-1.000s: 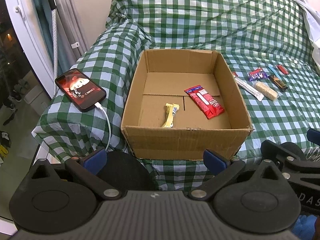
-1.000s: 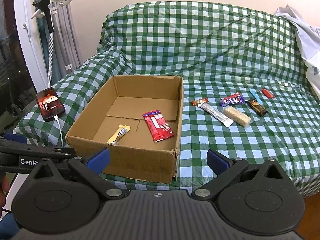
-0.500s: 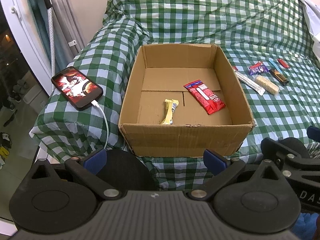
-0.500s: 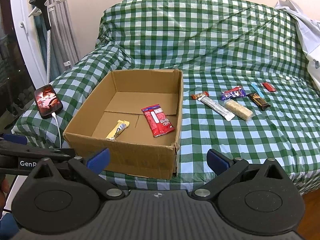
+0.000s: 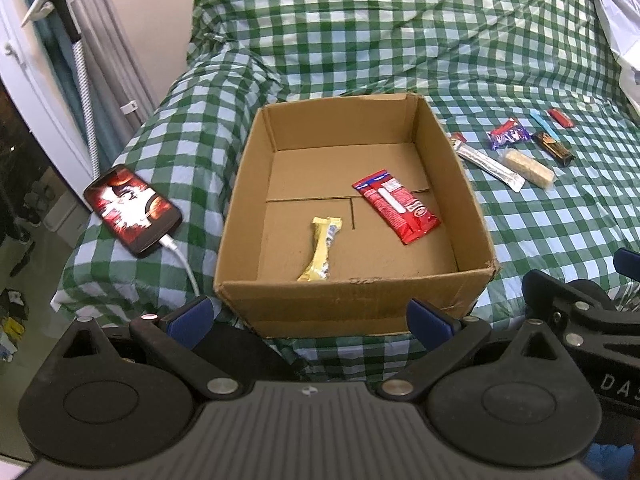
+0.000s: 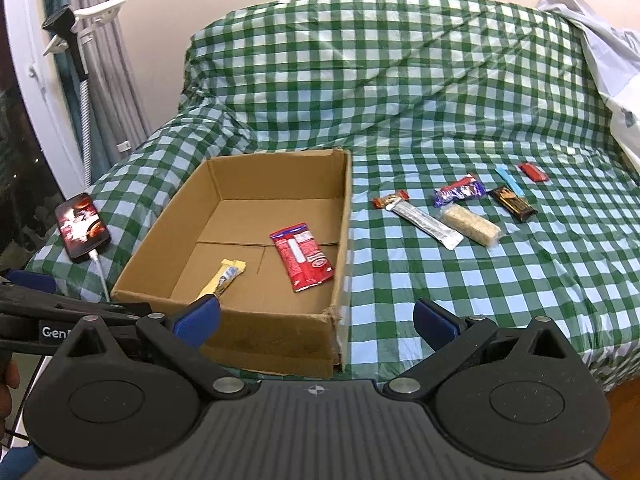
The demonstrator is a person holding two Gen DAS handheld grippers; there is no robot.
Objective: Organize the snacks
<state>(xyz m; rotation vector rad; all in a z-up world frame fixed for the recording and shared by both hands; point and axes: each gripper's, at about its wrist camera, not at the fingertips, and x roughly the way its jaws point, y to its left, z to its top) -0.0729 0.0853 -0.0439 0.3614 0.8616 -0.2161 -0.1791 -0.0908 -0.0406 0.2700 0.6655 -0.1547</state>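
Observation:
An open cardboard box sits on a green checked bed. Inside it lie a red wrapped snack and a yellow bar. Several snacks lie on the bed right of the box: a silver bar, a pale oat bar, a purple packet, a dark bar, a blue stick and a red piece. My left gripper is open and empty before the box's near wall. My right gripper is open and empty near the box's front right corner.
A phone with a lit screen and a white cable lies on the bed left of the box. A white stand and grey curtain are at the far left. A pale cloth lies at the far right.
Both grippers have risen and tipped a little, so the box and snacks sit lower in view. Nothing on the bed has moved.

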